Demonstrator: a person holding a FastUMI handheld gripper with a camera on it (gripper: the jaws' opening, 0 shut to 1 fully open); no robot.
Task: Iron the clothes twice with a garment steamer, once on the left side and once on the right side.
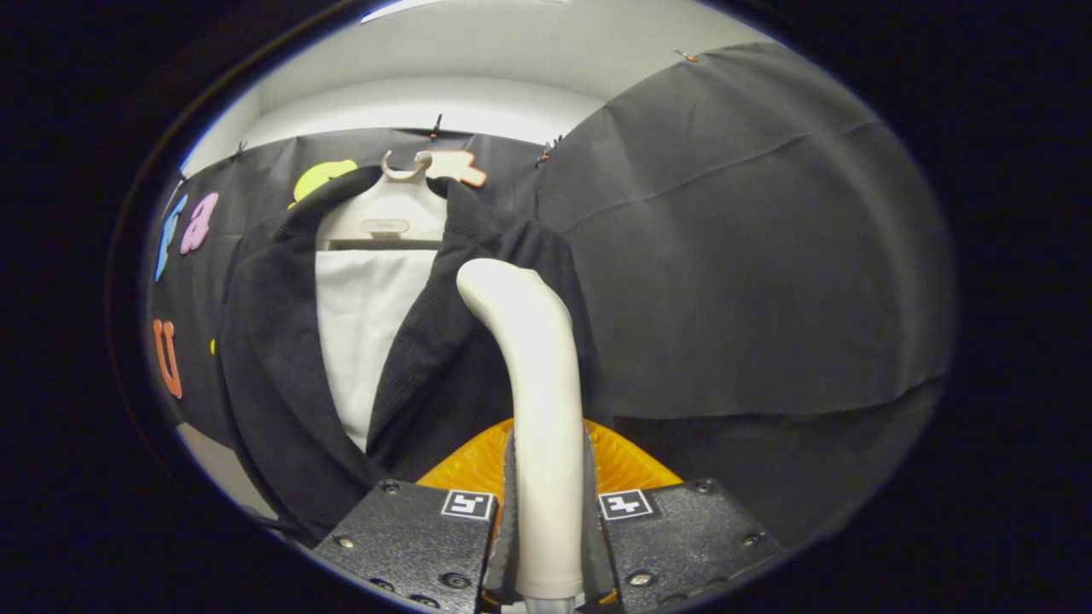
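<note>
gripper [548, 520] at lower centre clamped tight on cream curved plastic steamer [531, 367], head against dark knit jacket [444, 341] on pale hanger [388, 213] at centre; best drawn slowly, kept flush.

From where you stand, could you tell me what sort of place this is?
Likely a cloth-draped recording booth set up for garment steaming: black cloth wall, a dark jacket on a hanger, and the gripper shut on a steamer handle.

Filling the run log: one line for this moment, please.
gripper: shut on steamer | steamer head: on jacket's right panel | jacket: on hanger
</note>
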